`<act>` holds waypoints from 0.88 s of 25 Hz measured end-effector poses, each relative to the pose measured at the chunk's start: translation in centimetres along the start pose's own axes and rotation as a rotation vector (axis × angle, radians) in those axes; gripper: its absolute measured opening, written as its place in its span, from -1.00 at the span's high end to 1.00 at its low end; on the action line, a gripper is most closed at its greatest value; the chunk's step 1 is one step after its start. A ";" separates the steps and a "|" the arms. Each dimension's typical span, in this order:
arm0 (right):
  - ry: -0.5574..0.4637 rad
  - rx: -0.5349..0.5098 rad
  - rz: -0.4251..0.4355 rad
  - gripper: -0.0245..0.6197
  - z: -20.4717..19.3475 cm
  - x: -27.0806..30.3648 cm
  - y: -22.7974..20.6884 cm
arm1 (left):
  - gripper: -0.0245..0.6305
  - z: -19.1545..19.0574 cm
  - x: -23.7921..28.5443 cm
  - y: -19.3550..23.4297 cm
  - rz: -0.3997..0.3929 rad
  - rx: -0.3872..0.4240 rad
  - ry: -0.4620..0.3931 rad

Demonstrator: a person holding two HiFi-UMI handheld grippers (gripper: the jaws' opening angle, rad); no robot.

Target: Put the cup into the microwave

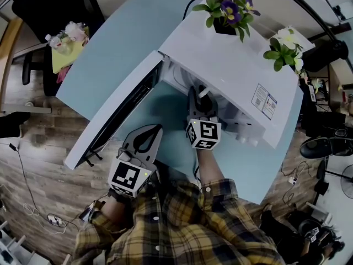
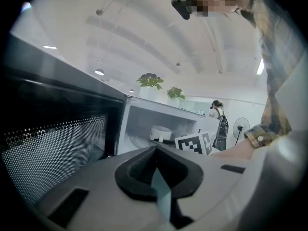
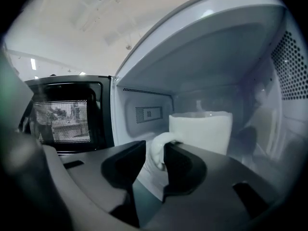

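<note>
Cup (image 3: pixel 207 129), white and straight-sided with a loop handle at its side, is standing upright on the floor of the white box-shaped microwave oven (image 1: pixel 231 70), well inside the cavity. In the left gripper view it is showing as a small pale shape (image 2: pixel 160 133) through the opening. So the main part of the job is looking done (the placing itself, at least).

You are keeping your right gripper (image 3: pixel 155 150) reached into the opening, its dark jaws standing a little apart with the cup's handle between them. A thin sliver of space is showing on one side of the handle, so I am judging the hold as let go rather than pressed. In the head view this gripper (image 1: pixel 199 106) is pointing straight into the oven.

Your left gripper (image 2: pixel 154 148) is waiting outside with its jaws closed together and nothing in them, hovering (image 1: pixel 154 130) near the oven's white door with the dark perforated window (image 1: pixel 116 115), which is hanging wide open over the pale blue tabletop (image 1: pixel 121 43).

What is remaining, as I am reading it: drawing the right gripper back off the handle without tipping the cup.
</note>
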State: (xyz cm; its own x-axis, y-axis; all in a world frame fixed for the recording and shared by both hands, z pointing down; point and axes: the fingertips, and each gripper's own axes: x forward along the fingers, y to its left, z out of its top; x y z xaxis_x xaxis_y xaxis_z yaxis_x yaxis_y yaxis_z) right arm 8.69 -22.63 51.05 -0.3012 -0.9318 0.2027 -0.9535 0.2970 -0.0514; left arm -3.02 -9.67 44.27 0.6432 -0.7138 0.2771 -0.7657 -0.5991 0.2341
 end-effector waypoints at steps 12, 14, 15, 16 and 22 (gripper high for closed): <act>-0.073 0.044 -0.026 0.25 0.4 -0.6 0.6 | 0.95 -0.3 -0.1 -0.3 -0.007 -0.004 0.021; -0.078 0.053 -0.038 0.25 0.4 -0.7 0.5 | 0.95 -0.4 -0.1 -0.2 -0.006 0.001 0.021; -0.082 0.060 -0.040 0.25 0.4 -0.8 0.5 | 0.95 -0.4 -0.2 -0.2 -0.005 0.003 0.020; -0.087 0.067 -0.038 0.25 0.4 -0.9 0.4 | 0.95 -0.4 -0.2 -0.2 -0.004 0.003 0.020; -0.121 0.110 0.026 0.25 0.5 -1.3 0.6 | 0.95 -0.3 -0.6 -0.2 -0.003 0.002 0.018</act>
State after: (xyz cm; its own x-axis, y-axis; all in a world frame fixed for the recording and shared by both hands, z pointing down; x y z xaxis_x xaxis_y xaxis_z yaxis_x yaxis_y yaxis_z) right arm 8.48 -21.31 50.22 -0.3192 -0.9442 0.0810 -0.9388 0.3033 -0.1636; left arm -3.25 -9.05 44.35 0.6453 -0.7055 0.2929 -0.7638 -0.6020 0.2327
